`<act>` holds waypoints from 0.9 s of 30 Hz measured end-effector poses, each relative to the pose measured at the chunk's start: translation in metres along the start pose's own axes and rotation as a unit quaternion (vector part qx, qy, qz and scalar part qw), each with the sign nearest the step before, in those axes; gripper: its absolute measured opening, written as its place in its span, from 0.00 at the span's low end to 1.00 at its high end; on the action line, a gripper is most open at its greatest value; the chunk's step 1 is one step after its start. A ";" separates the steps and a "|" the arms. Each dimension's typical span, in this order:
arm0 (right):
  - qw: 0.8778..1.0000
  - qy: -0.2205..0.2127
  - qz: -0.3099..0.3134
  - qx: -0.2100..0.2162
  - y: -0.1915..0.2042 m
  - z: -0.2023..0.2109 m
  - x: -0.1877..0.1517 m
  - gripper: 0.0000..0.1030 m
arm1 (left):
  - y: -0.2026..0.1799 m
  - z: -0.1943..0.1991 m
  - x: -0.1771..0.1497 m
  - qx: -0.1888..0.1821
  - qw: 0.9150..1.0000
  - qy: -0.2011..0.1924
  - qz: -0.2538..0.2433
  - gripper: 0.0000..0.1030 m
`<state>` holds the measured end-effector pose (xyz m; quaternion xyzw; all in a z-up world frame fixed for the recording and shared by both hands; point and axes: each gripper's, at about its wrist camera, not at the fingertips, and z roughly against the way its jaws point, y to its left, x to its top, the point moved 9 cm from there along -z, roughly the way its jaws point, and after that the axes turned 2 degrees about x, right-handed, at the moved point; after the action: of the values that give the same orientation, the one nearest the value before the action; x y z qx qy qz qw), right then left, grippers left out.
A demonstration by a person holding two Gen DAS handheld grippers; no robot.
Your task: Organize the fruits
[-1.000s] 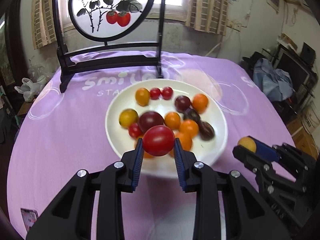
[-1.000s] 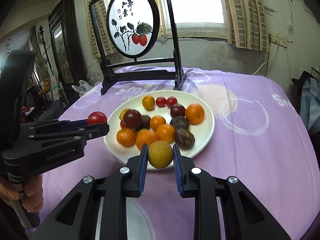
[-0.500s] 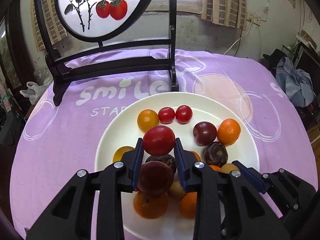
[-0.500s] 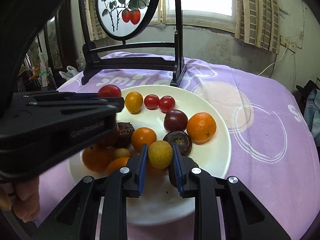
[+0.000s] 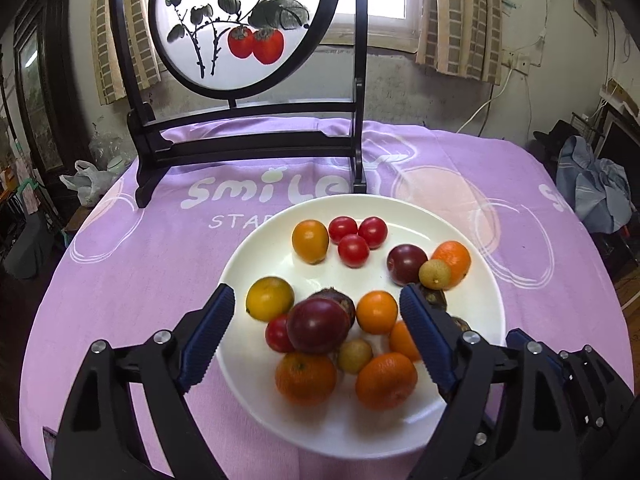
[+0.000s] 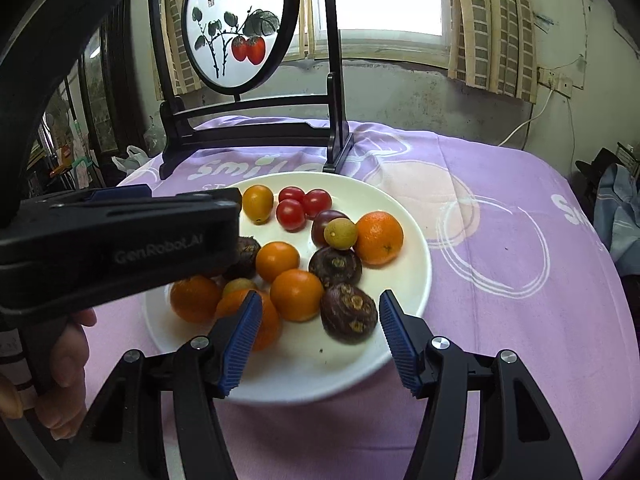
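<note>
A white plate (image 5: 476, 316) (image 6: 416, 264) on the purple cloth holds several fruits: oranges, dark plums, passion fruits, longans and cherry tomatoes. My left gripper (image 5: 316, 330) is open and empty, low over the plate's near side, its jaws either side of a dark red plum (image 5: 318, 325). My right gripper (image 6: 320, 334) is open and empty over the plate's near rim, beside a passion fruit (image 6: 349, 313). Three red cherry tomatoes (image 5: 353, 250) (image 6: 291, 214) sit together at the far side. A yellow-green longan (image 5: 435, 274) (image 6: 340, 233) rests between a plum and an orange (image 6: 378, 237).
A black wooden stand with a round painted persimmon screen (image 5: 240, 24) (image 6: 240, 28) stands on the cloth just behind the plate. The left gripper's body (image 6: 120, 240) and the hand holding it fill the left of the right wrist view. Clutter lies beyond the table edges.
Both grippers have opened. The left let go of the red tomato, now by the other two at the far side. The right let go of the longan, now beside the far orange.
</note>
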<state>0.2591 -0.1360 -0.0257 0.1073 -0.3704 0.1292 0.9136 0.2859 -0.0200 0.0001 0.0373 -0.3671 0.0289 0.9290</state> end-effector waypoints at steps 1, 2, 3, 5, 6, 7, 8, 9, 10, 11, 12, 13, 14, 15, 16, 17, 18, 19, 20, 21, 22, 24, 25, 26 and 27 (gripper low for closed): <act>1.000 -0.001 -0.001 0.001 0.001 0.005 -0.002 0.60 | 0.000 0.004 -0.003 -0.002 1.000 0.000 0.000 0.81; 1.000 -0.001 -0.002 0.002 0.002 0.010 -0.005 0.60 | 0.000 0.009 -0.007 -0.004 1.000 0.000 -0.001 0.81; 1.000 -0.002 -0.002 0.002 0.003 0.014 -0.008 0.60 | 0.000 0.015 -0.011 -0.006 1.000 0.000 -0.001 0.81; 1.000 -0.003 0.000 -0.002 0.005 0.025 -0.016 0.63 | 0.001 0.025 -0.020 -0.012 1.000 0.000 0.001 0.82; 1.000 -0.005 0.002 -0.005 0.006 0.029 -0.019 0.65 | 0.002 0.029 -0.025 -0.014 1.000 0.000 0.003 0.82; 1.000 -0.005 0.002 -0.009 0.007 0.034 -0.024 0.67 | 0.003 0.034 -0.030 -0.016 1.000 0.000 0.004 0.83; 1.000 -0.004 0.001 -0.011 0.007 0.037 -0.028 0.68 | 0.004 0.040 -0.036 -0.019 1.000 0.000 0.005 0.84; 1.000 0.000 -0.001 -0.013 0.007 0.042 -0.035 0.70 | 0.006 0.046 -0.042 -0.020 1.000 -0.001 0.007 0.84; 1.000 0.003 -0.003 -0.014 0.007 0.045 -0.040 0.72 | 0.008 0.050 -0.047 -0.021 1.000 -0.002 0.008 0.86; 1.000 0.008 -0.007 -0.018 0.006 0.048 -0.047 0.74 | 0.009 0.056 -0.054 -0.021 1.000 -0.004 0.008 0.87; 1.000 0.013 -0.010 -0.022 0.005 0.051 -0.054 0.79 | 0.011 0.061 -0.062 -0.019 1.000 -0.004 0.005 0.89; 0.999 0.016 -0.012 -0.026 0.004 0.054 -0.061 0.82 | 0.012 0.065 -0.069 -0.017 1.000 -0.003 0.003 0.91; 0.999 0.018 -0.013 -0.028 0.004 0.057 -0.068 0.83 | 0.014 0.069 -0.079 -0.014 1.000 0.000 0.001 0.92; 0.999 0.019 -0.013 -0.030 0.004 0.060 -0.073 0.83 | 0.015 0.072 -0.087 -0.013 1.000 0.002 -0.001 0.92; 0.999 0.022 -0.012 -0.032 0.003 0.062 -0.078 0.83 | 0.016 0.075 -0.096 -0.011 1.000 0.005 -0.001 0.92; 0.999 0.023 -0.012 -0.034 0.003 0.065 -0.083 0.83 | 0.017 0.078 -0.107 -0.011 1.000 0.010 -0.002 0.92; 0.999 0.023 -0.012 -0.035 0.003 0.068 -0.088 0.83 | 0.017 0.079 -0.115 -0.012 1.000 0.015 -0.004 0.92; 0.999 0.024 -0.012 -0.036 0.003 0.070 -0.092 0.83 | 0.017 0.081 -0.124 -0.015 1.000 0.020 -0.007 0.92; 0.999 0.024 -0.013 -0.035 0.003 0.073 -0.095 0.83 | 0.017 0.083 -0.134 -0.017 1.000 0.024 -0.009 0.92; 0.999 0.025 -0.014 -0.035 0.004 0.076 -0.101 0.83 | 0.017 0.084 -0.141 -0.018 0.999 0.027 -0.009 0.92; 0.999 0.025 -0.014 -0.034 0.004 0.078 -0.105 0.83 | 0.018 0.086 -0.147 -0.020 0.999 0.028 -0.010 0.93; 0.999 0.025 -0.015 -0.034 0.004 0.081 -0.113 0.83 | 0.019 0.090 -0.158 -0.022 0.999 0.027 -0.009 0.94; 0.999 0.027 -0.015 -0.033 0.003 0.081 -0.115 0.83 | 0.020 0.091 -0.161 -0.023 0.999 0.026 -0.008 0.94; 0.999 0.029 -0.016 -0.032 0.003 0.082 -0.119 0.83 | 0.021 0.093 -0.165 -0.024 0.999 0.026 -0.008 0.94; 0.999 0.029 -0.017 -0.032 0.003 0.083 -0.121 0.83 | 0.022 0.094 -0.168 -0.025 0.999 0.027 -0.007 0.94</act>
<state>0.1203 -0.1759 -0.0520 0.0805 -0.3454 0.1050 0.9291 0.0984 -0.0115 -0.0455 0.0162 -0.3422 0.0144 0.9394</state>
